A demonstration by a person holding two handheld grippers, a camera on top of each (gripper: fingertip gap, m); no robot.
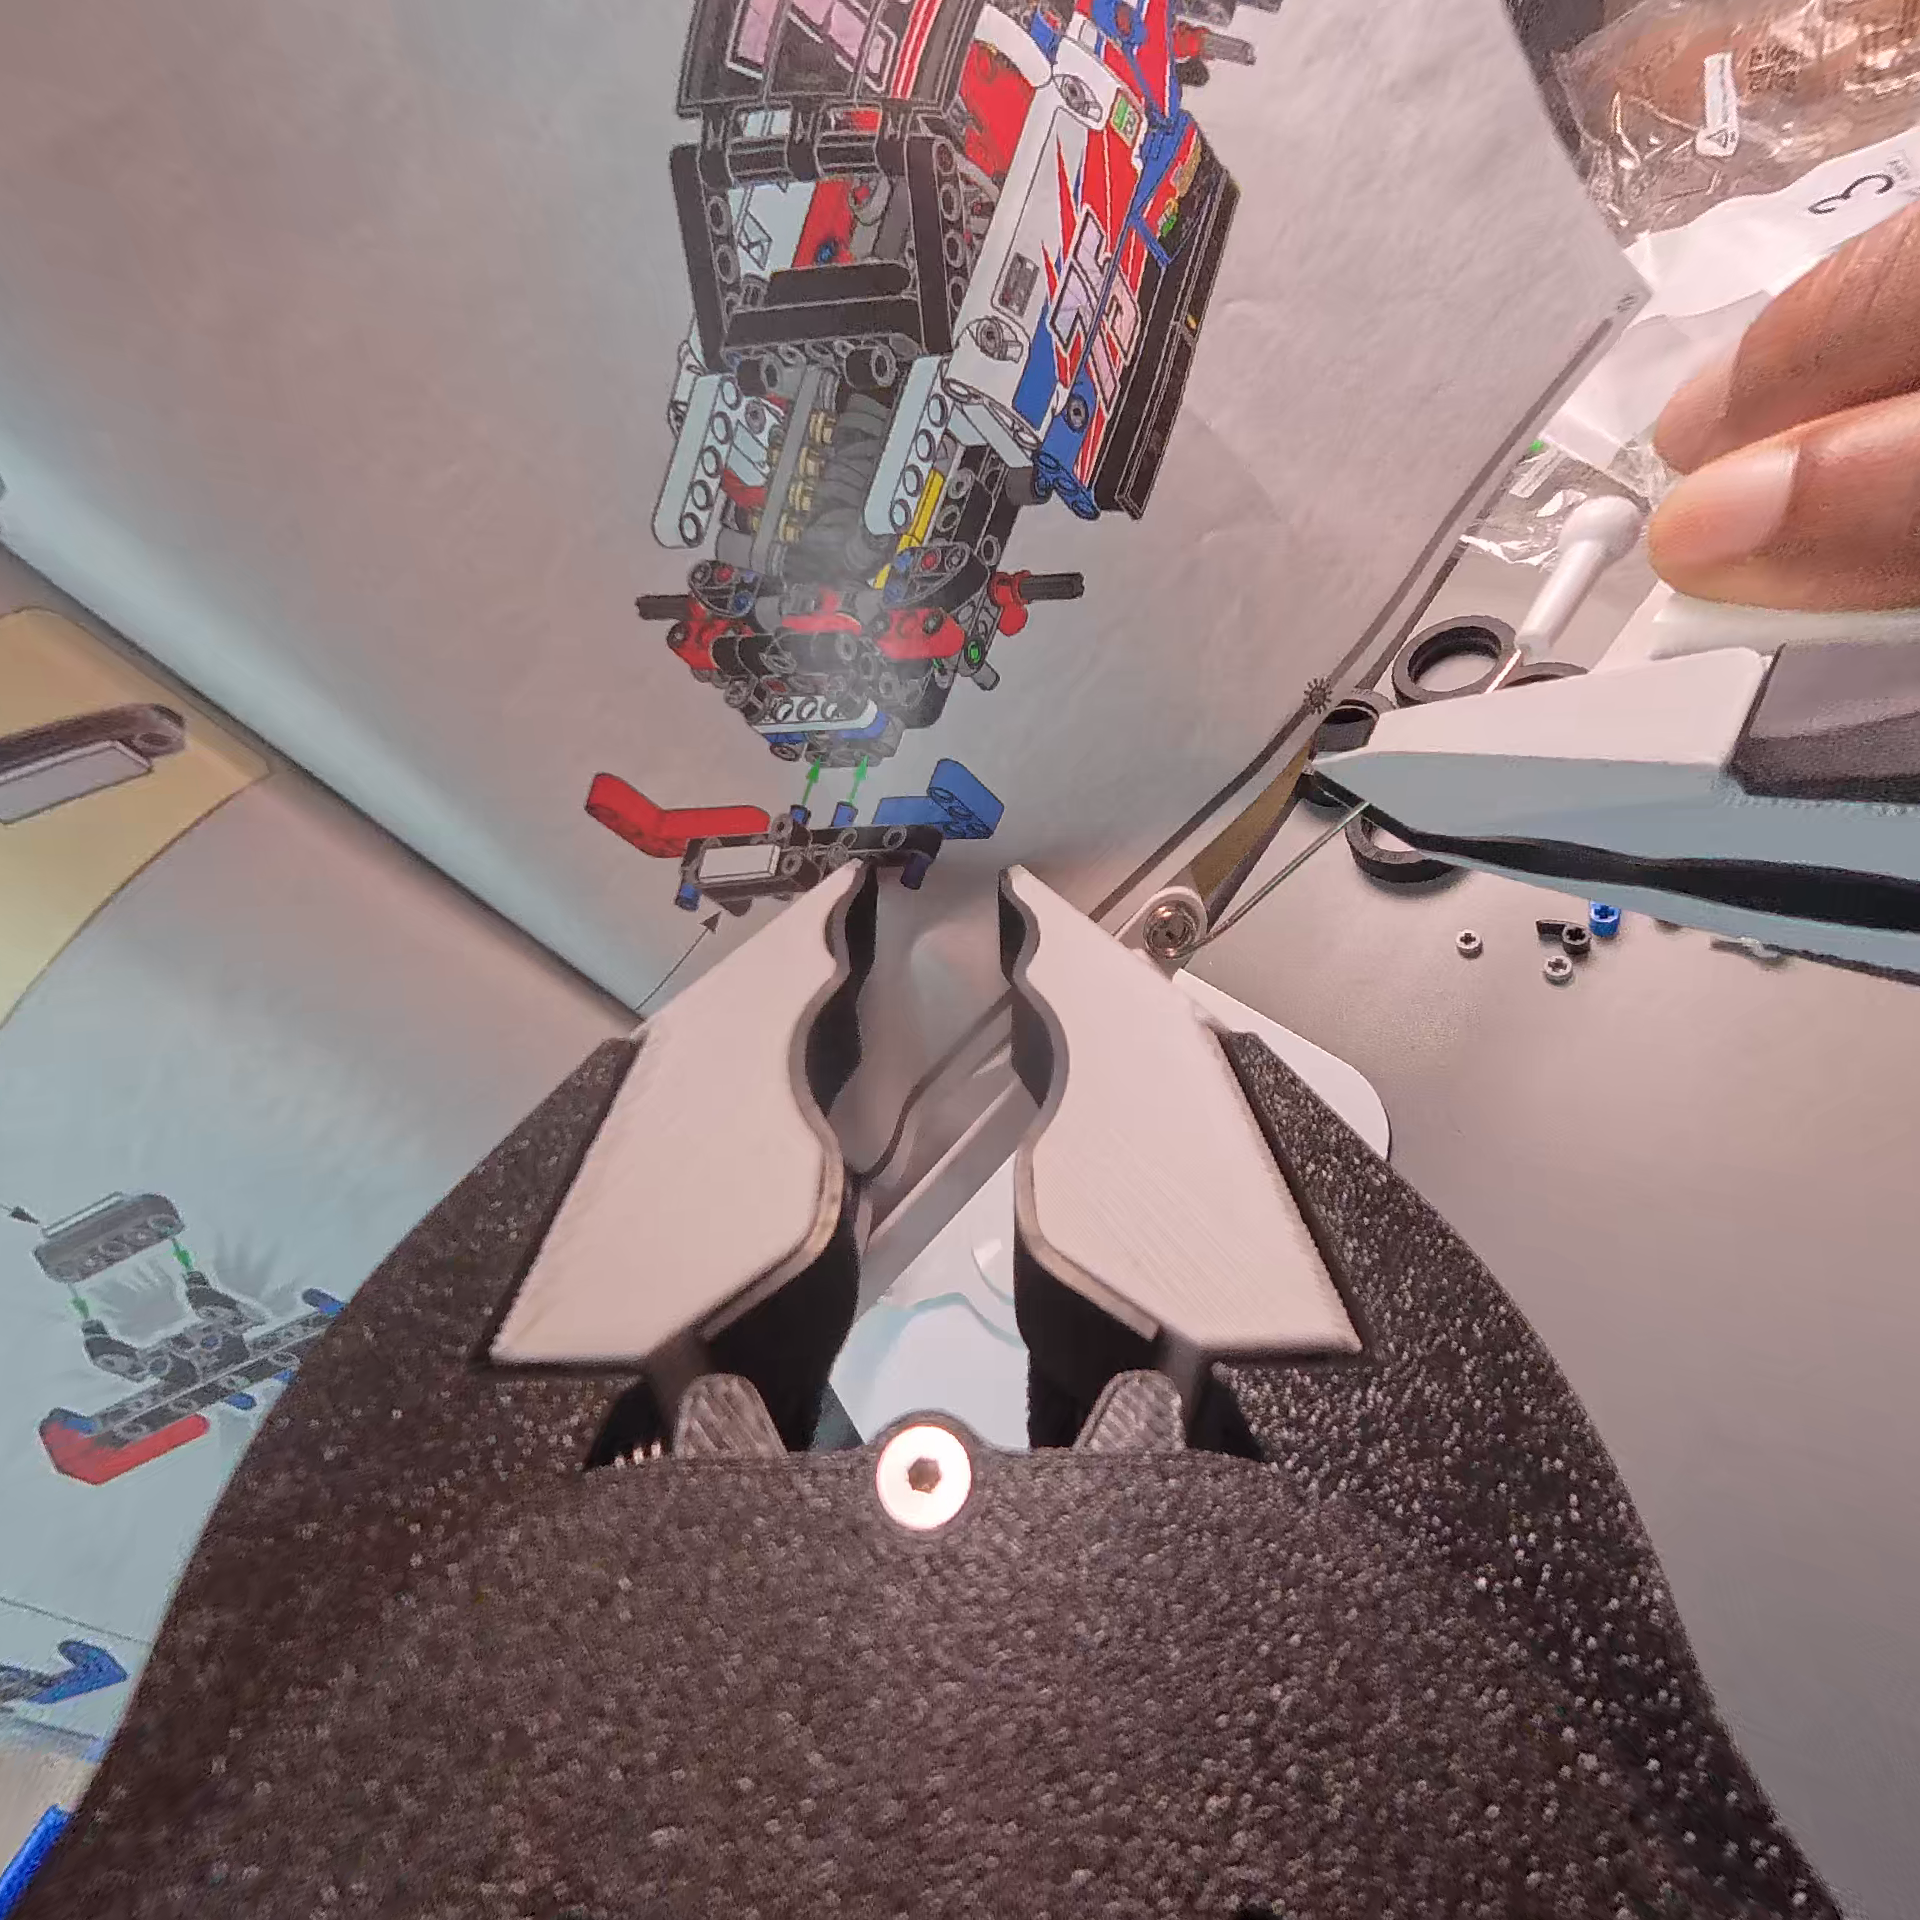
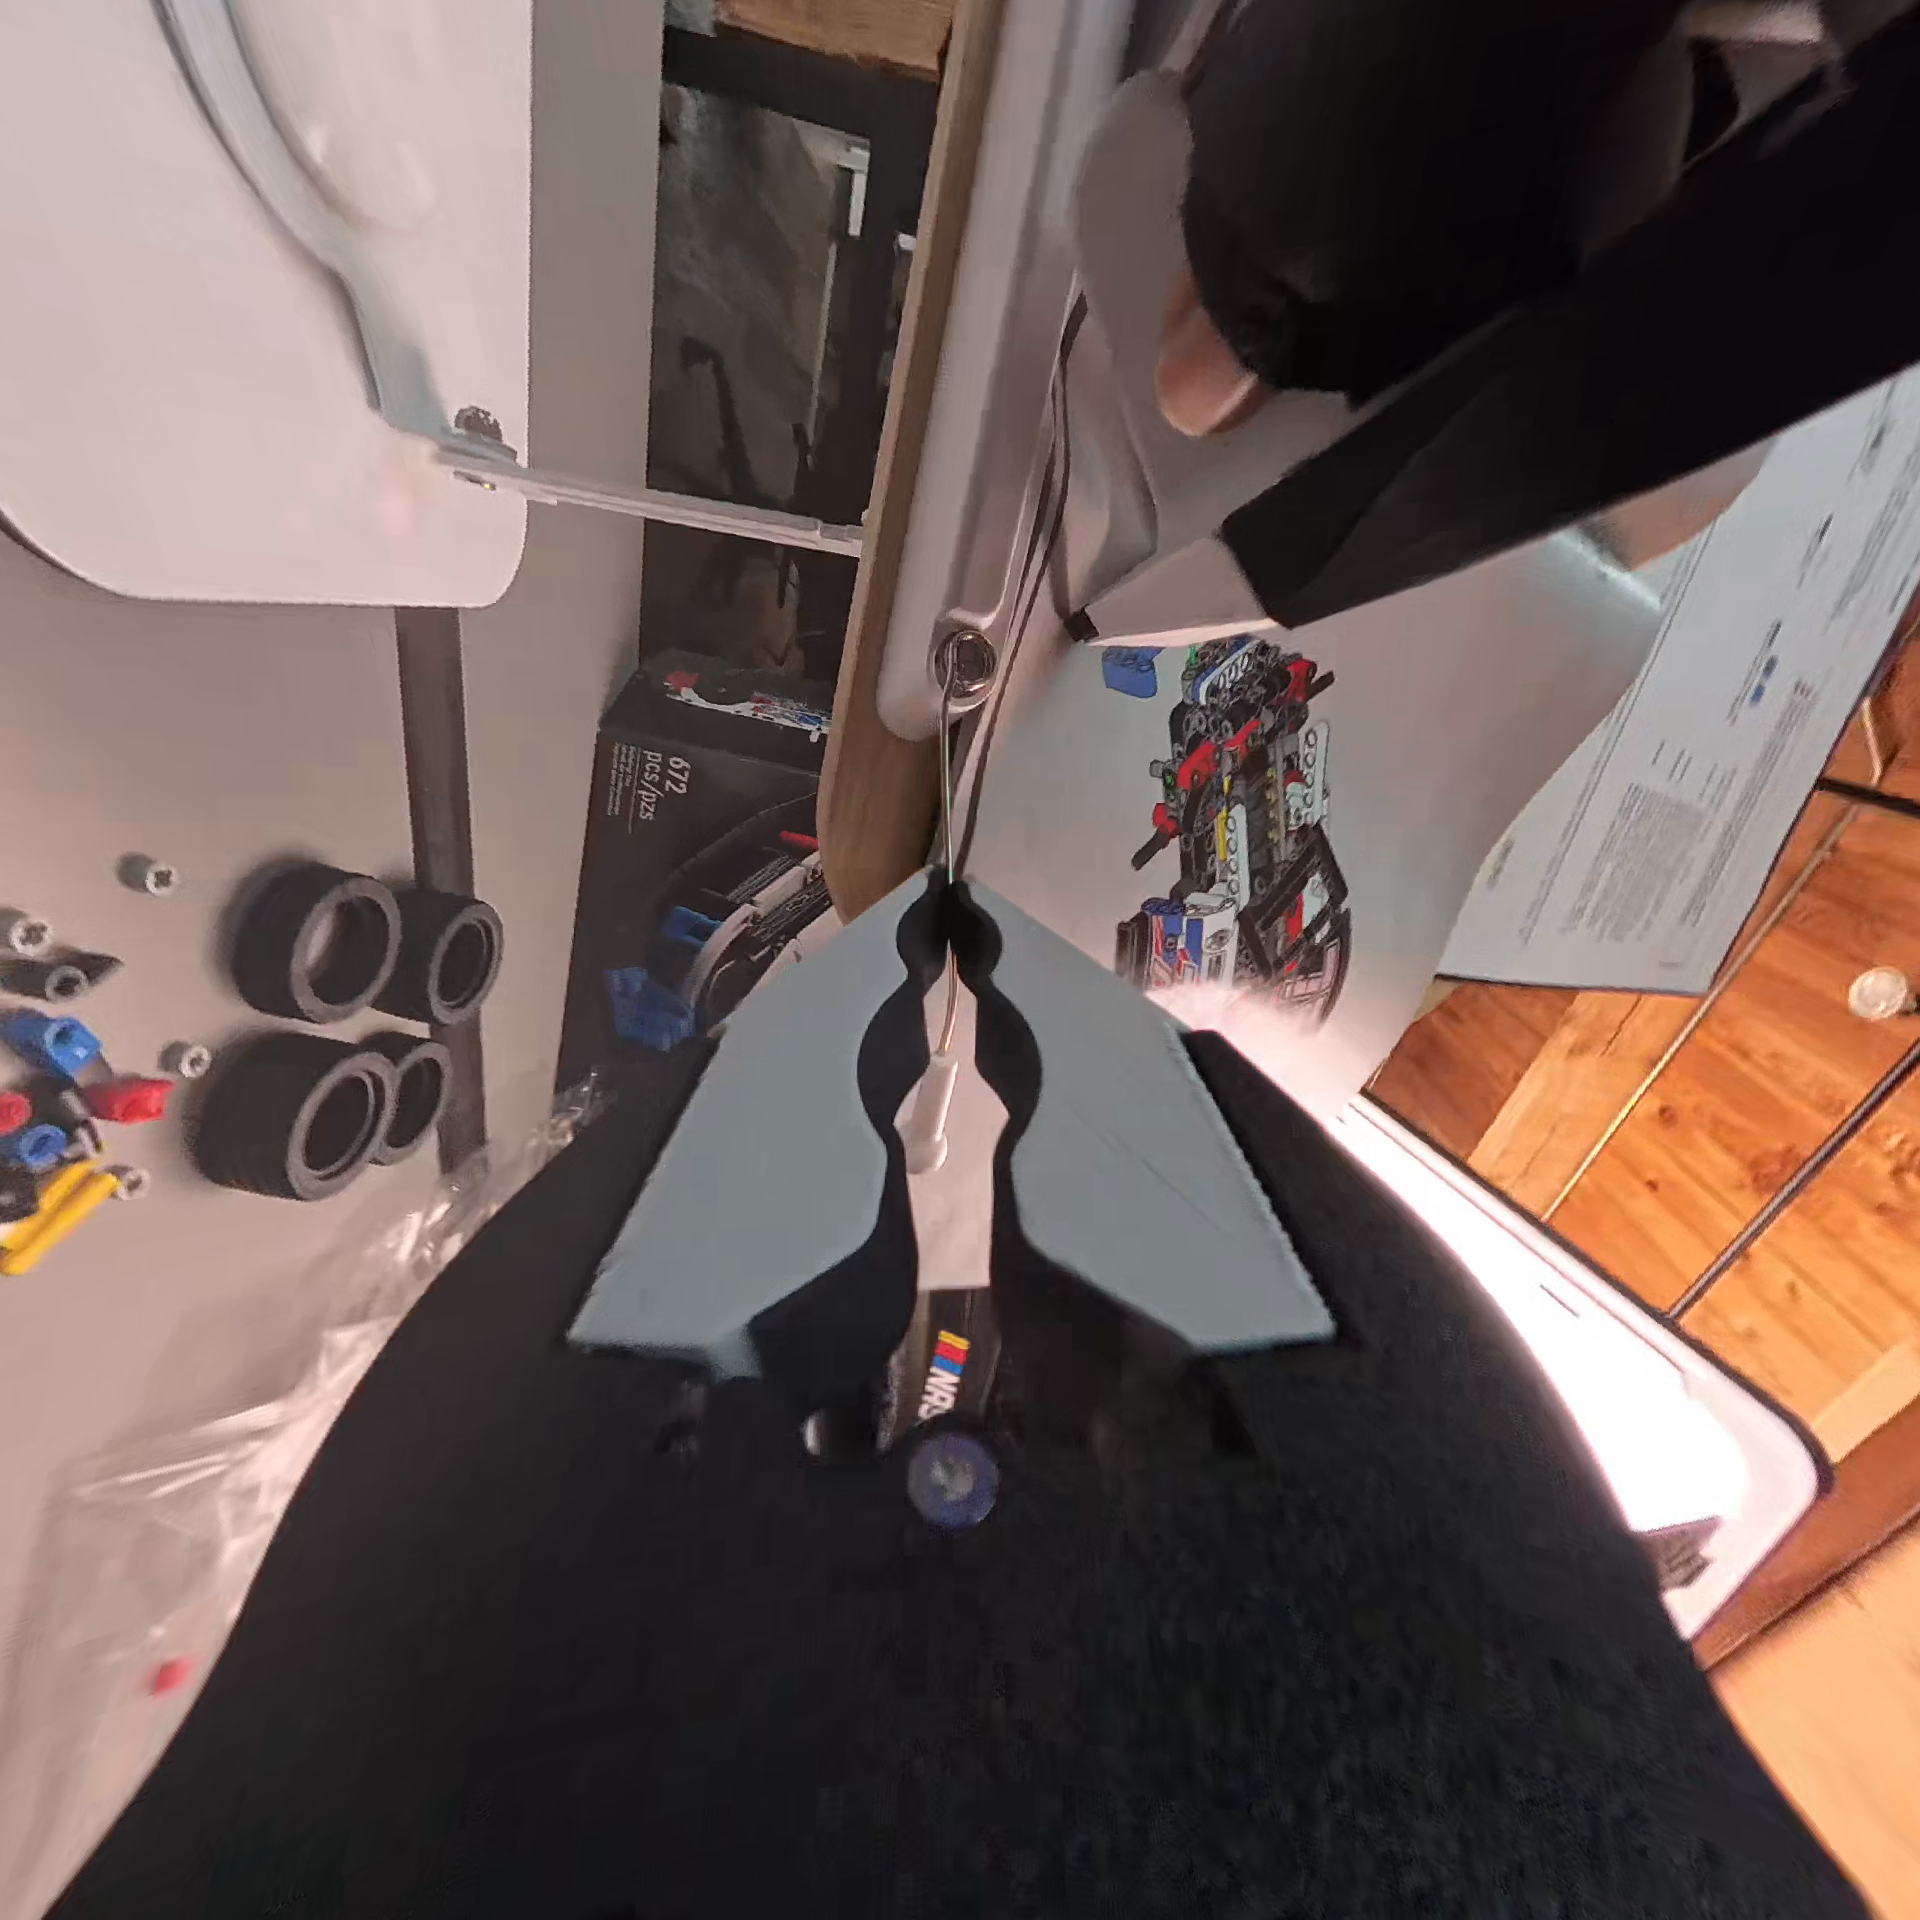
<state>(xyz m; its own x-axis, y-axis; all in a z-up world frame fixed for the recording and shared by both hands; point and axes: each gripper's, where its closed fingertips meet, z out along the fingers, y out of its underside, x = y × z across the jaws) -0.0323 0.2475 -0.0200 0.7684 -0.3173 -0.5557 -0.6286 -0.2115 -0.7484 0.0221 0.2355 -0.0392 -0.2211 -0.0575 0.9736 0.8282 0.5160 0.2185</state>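
Observation:
My right gripper point(image 2: 948, 883) is shut on a thin metal wire arm point(image 2: 947, 790) with a white capped end point(image 2: 928, 1117) lying between its jaws. The wire swings from a pivot screw point(image 2: 966, 657) on a pale book stand point(image 2: 935, 416). The stand holds an open building-instruction booklet point(image 1: 416, 416) showing a red, white and blue vehicle. My left gripper point(image 1: 932, 883) is open, its tips right at the lower edge of the page, over the stand's ledge. In the left wrist view the right gripper point(image 1: 1325, 764) comes in from the right, pinching the wire point(image 1: 1283, 862) near the pivot screw point(image 1: 1172, 925).
Several black rubber tyres point(image 2: 312, 940) and small coloured building parts point(image 2: 52, 1039) lie on the table point(image 2: 156, 727). A black set box point(image 2: 686, 831) stands behind the table edge. Plastic bags point(image 1: 1714, 104) lie at the far right. A hand point(image 1: 1818, 447) is on the right gripper. Wooden floor point(image 2: 1662, 1091) shows below. Across from one pair of fingers to the other is roughly 6 centimeters.

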